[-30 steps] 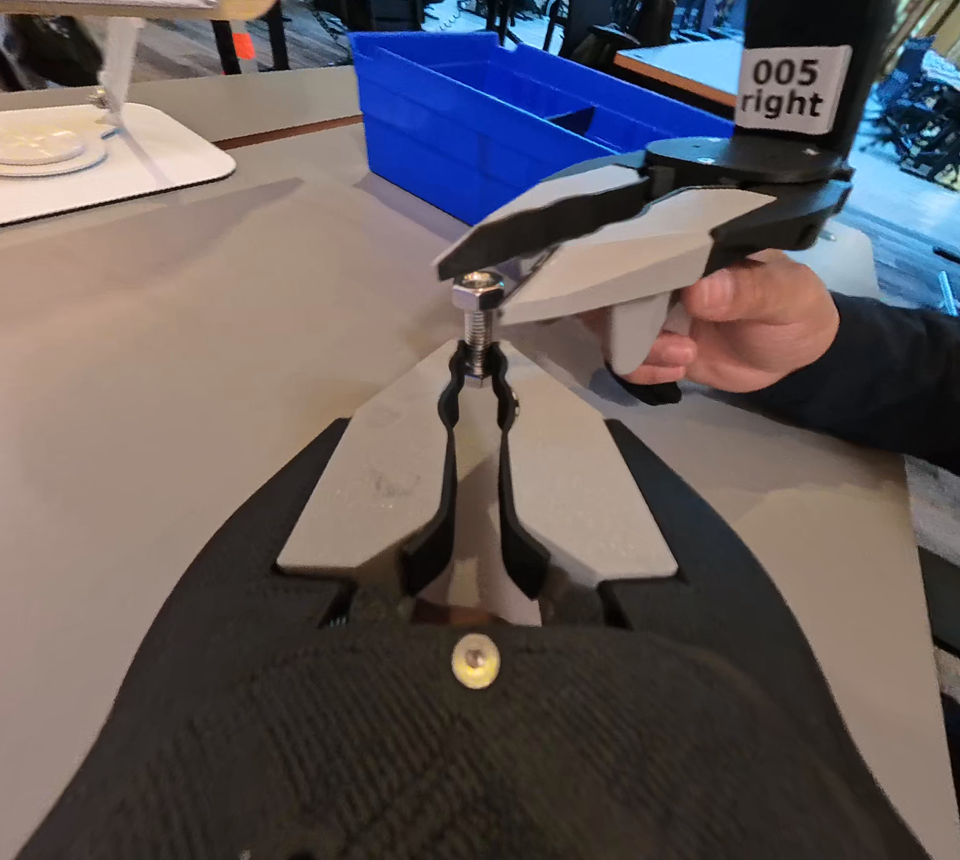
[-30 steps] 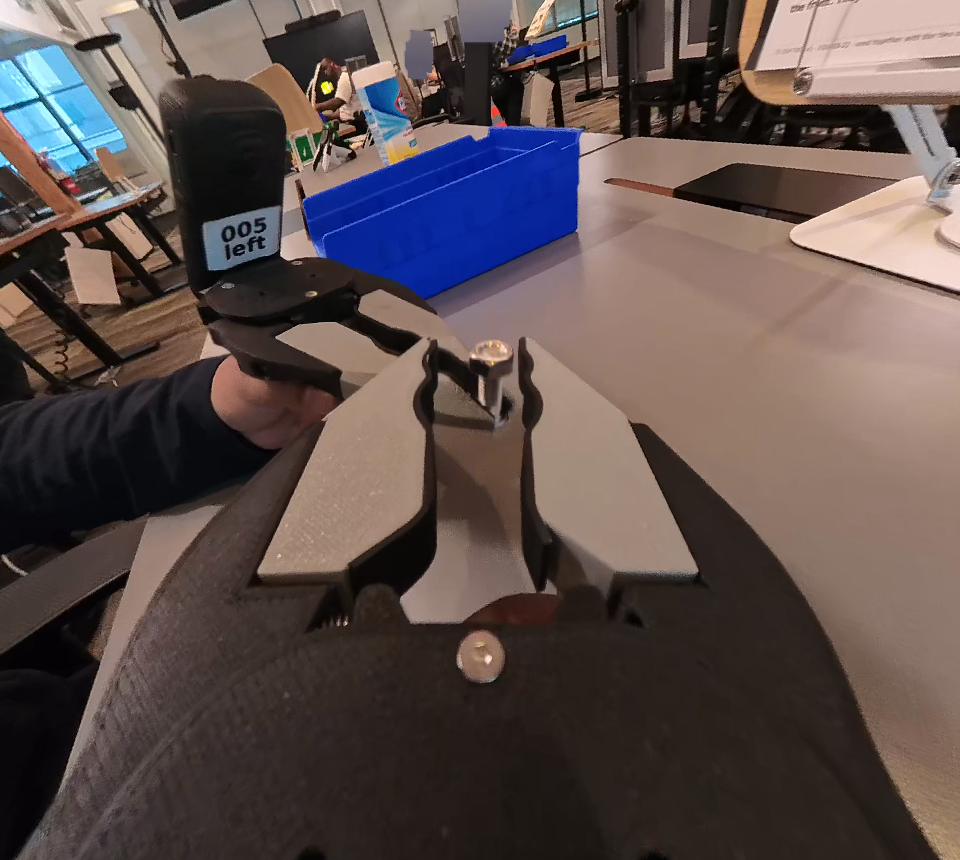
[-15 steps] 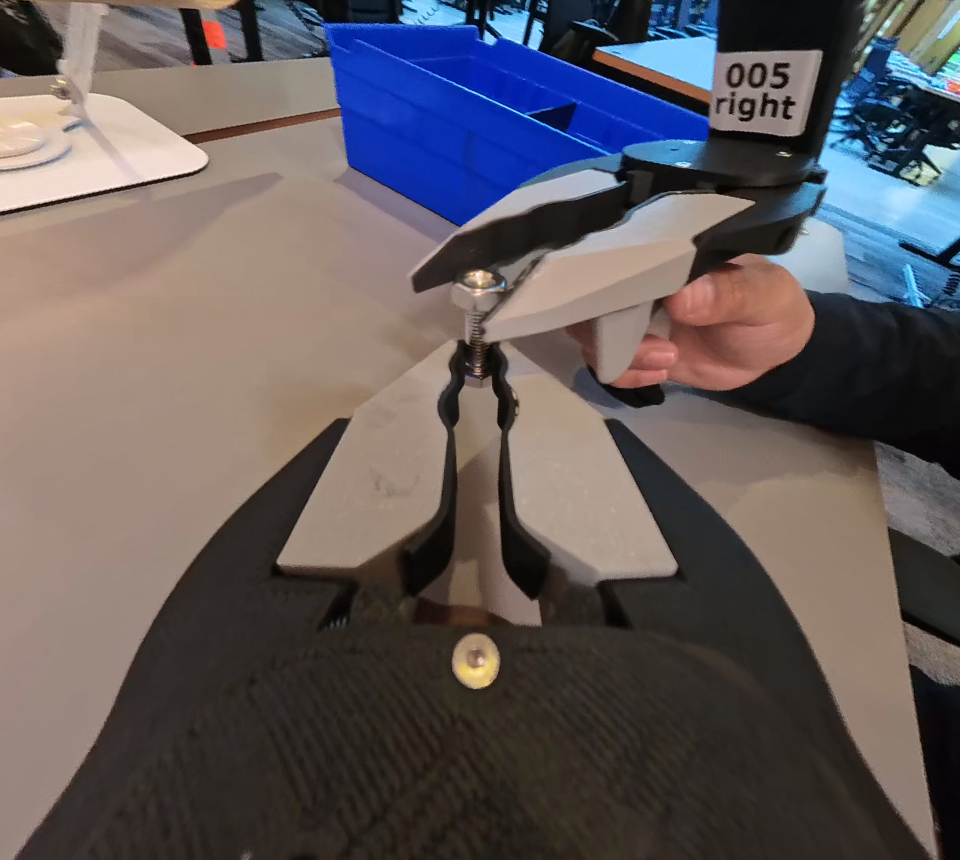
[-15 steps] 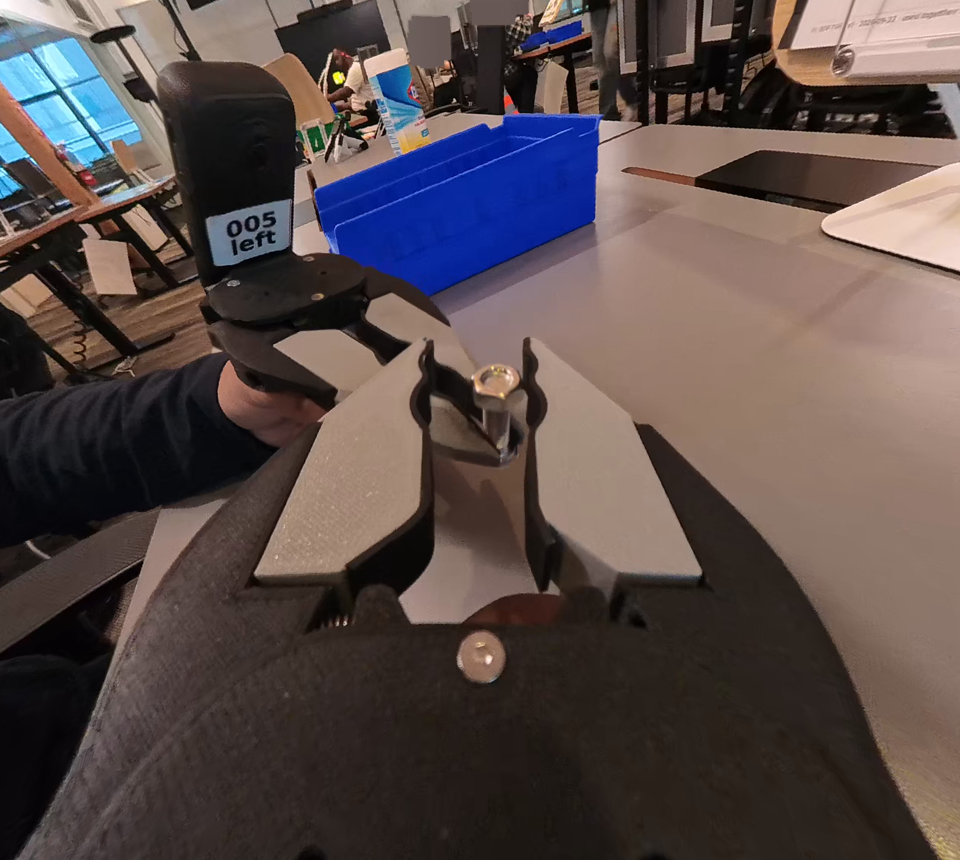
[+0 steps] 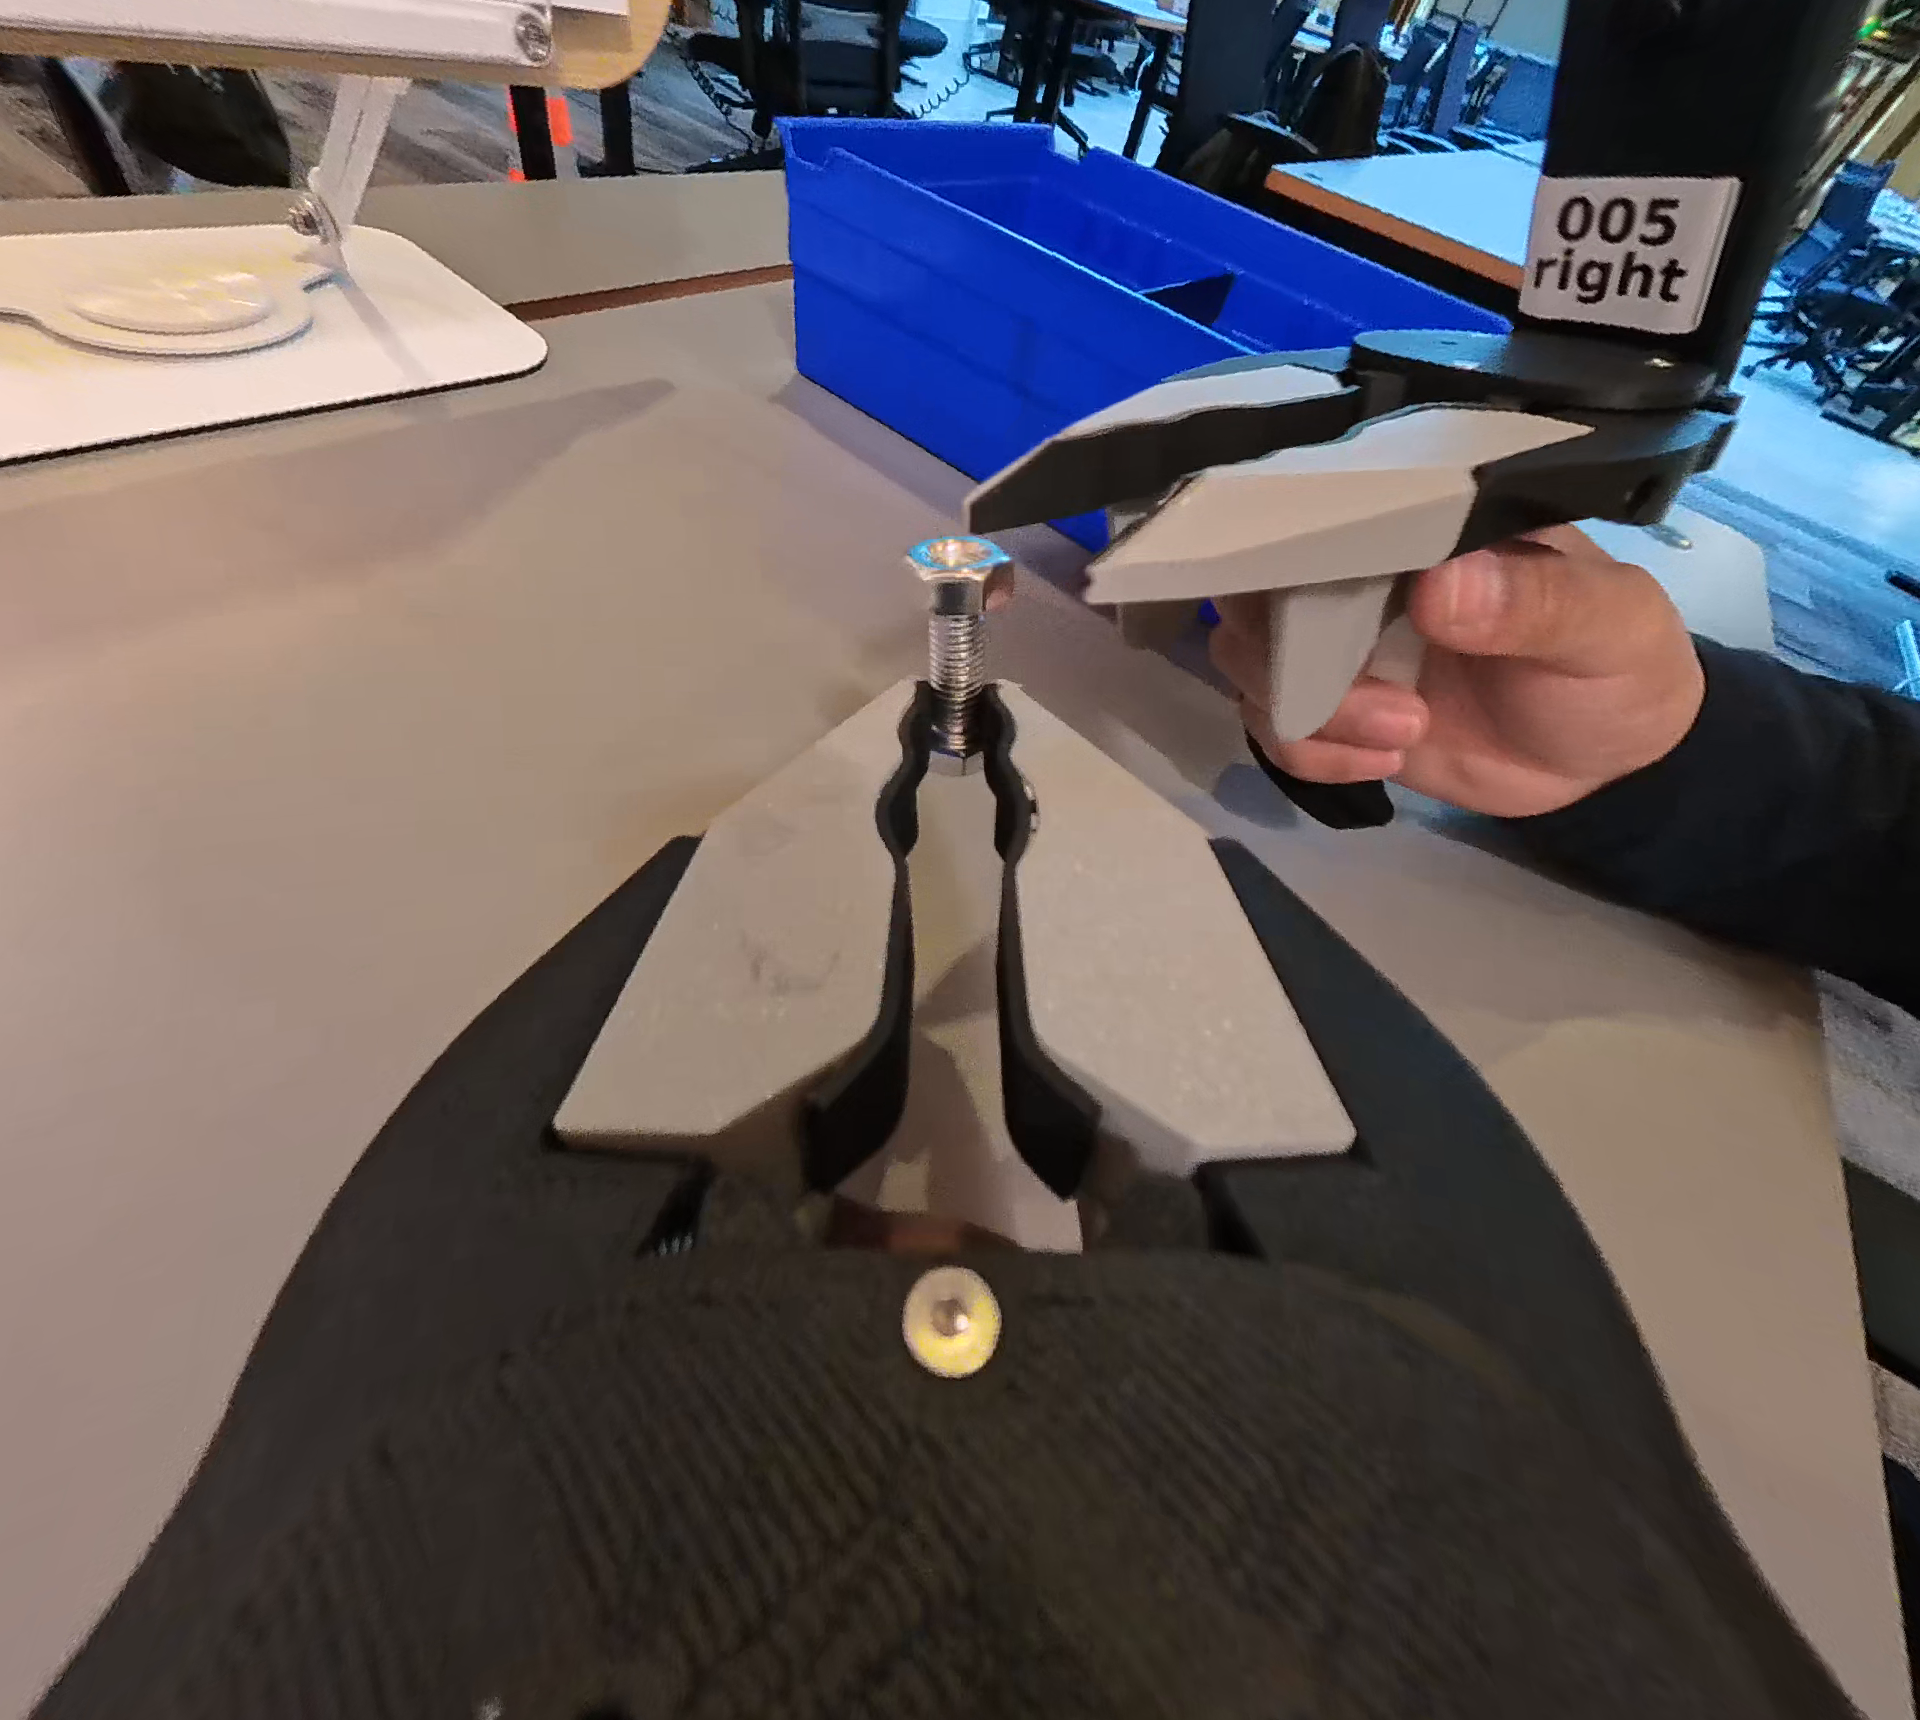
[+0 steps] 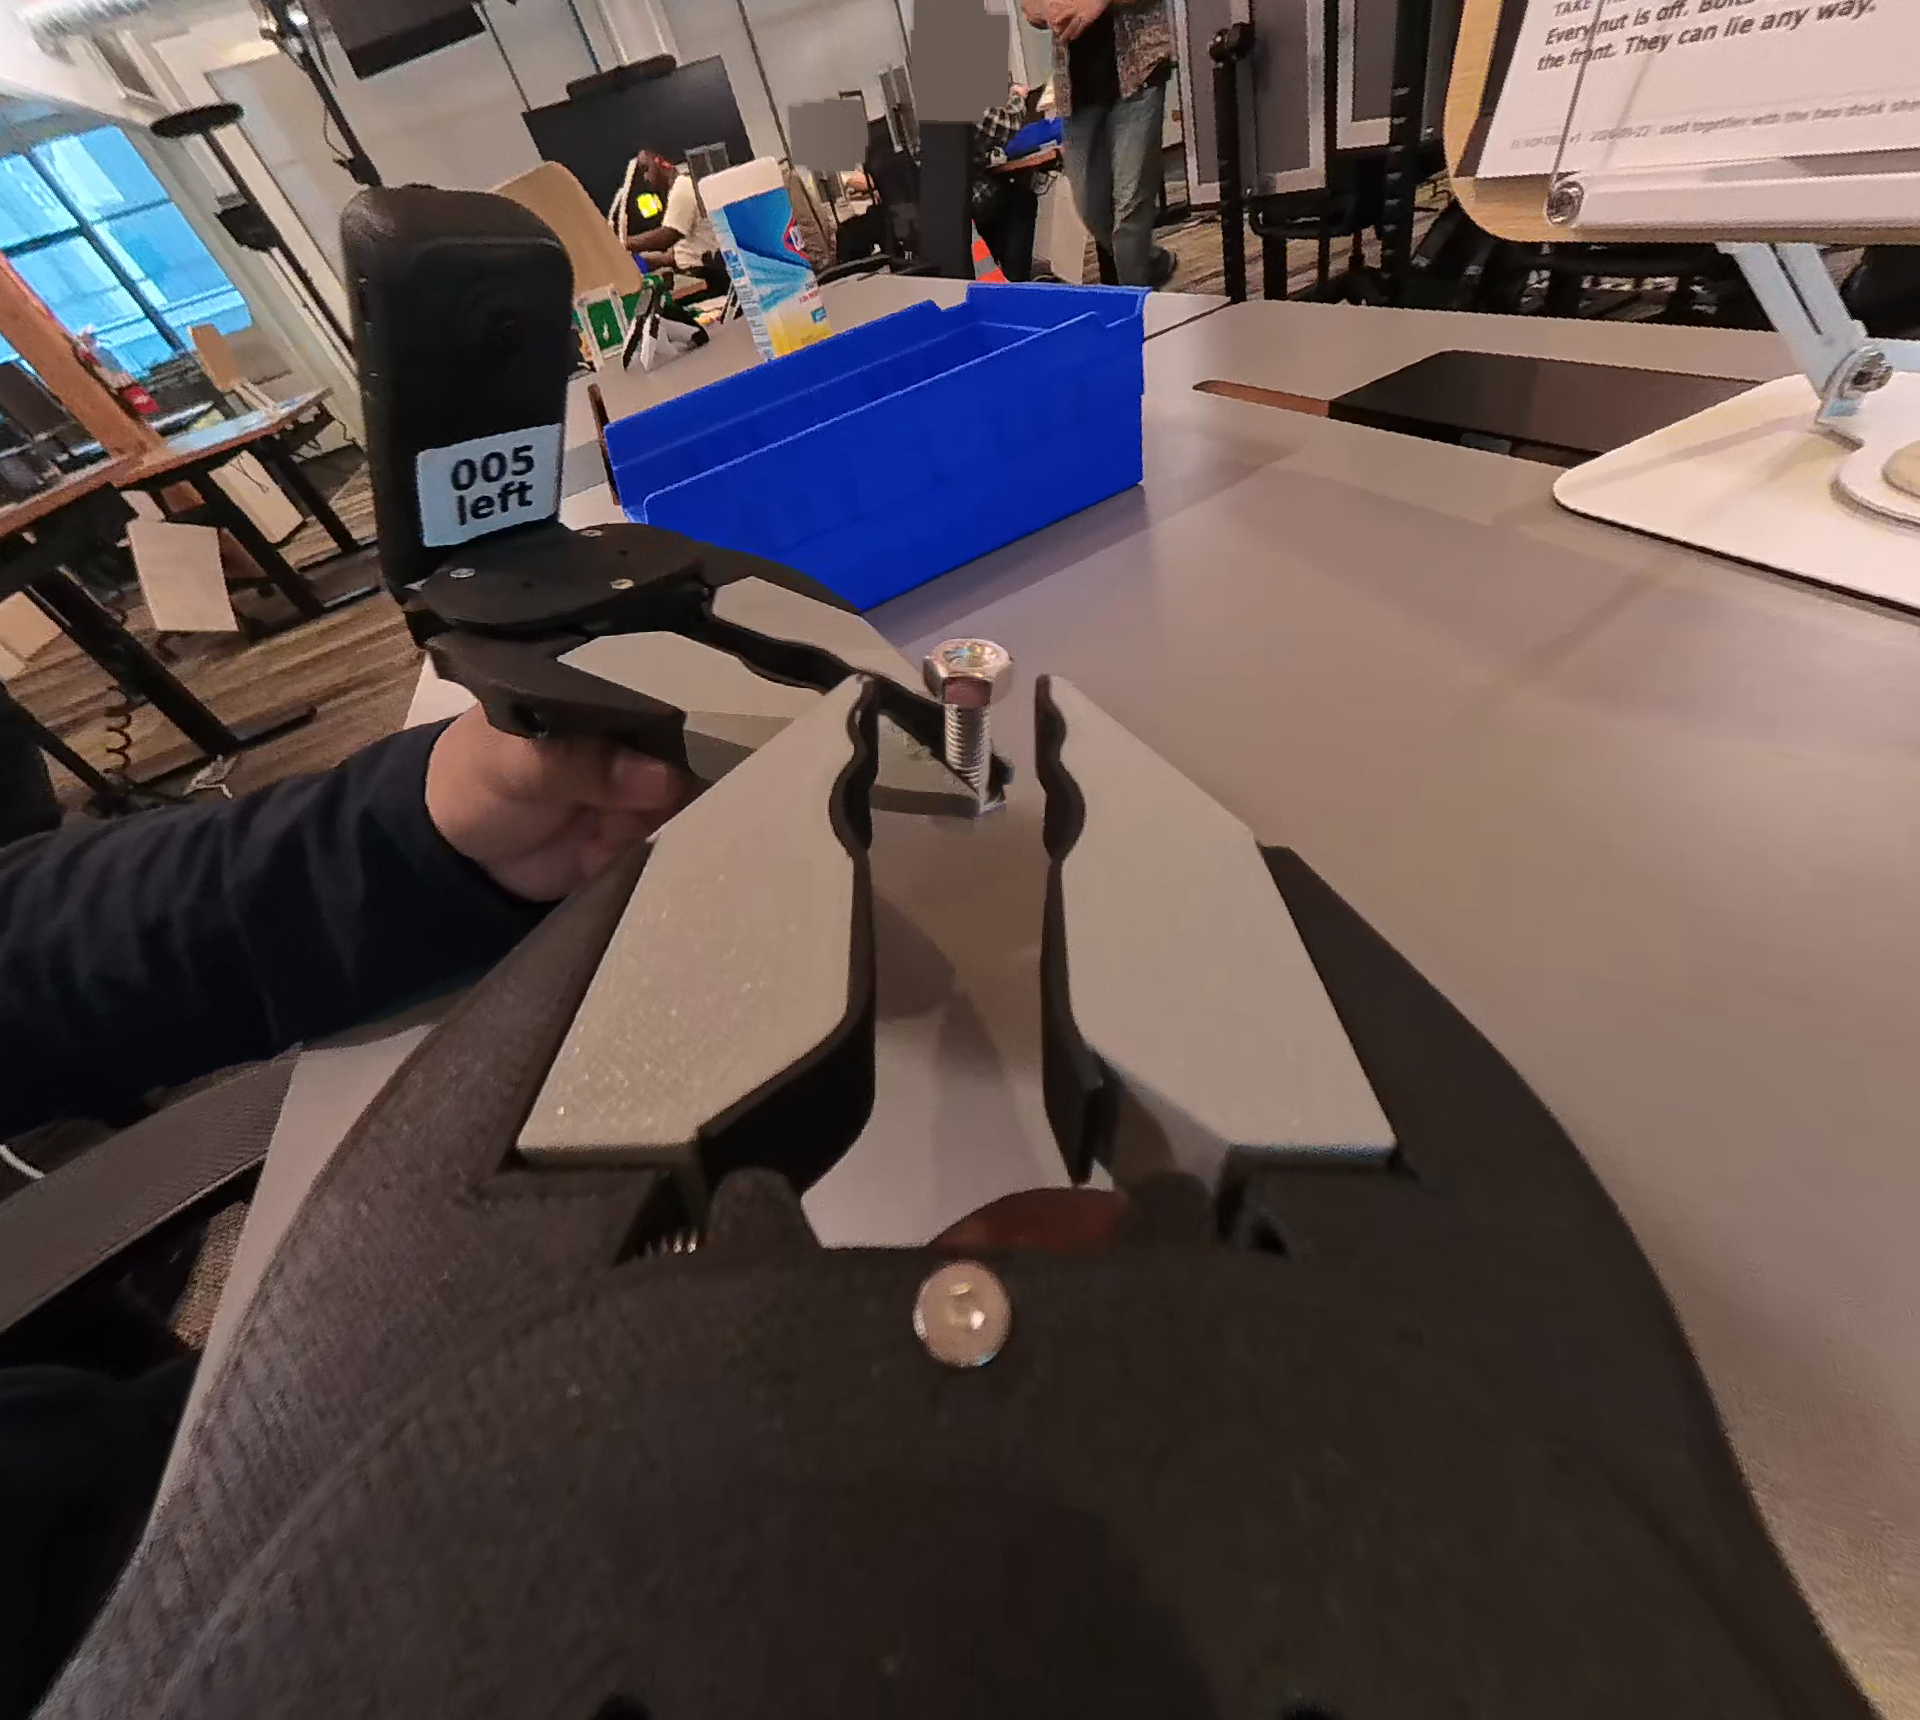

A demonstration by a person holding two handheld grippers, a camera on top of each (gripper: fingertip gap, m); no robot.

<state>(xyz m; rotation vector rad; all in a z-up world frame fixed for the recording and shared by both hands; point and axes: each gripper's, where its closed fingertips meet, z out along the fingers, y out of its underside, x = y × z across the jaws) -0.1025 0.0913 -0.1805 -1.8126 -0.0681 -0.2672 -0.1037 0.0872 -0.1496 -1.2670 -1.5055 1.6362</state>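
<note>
Your grippers have grey fingers with black inner pads, textured black bodies, one silver screw; your sleeves are dark navy.

- blue bin sitting on the grey table
- white stand base left of the bin (holds a printed sheet)
- wipes canister behind the bin
</note>
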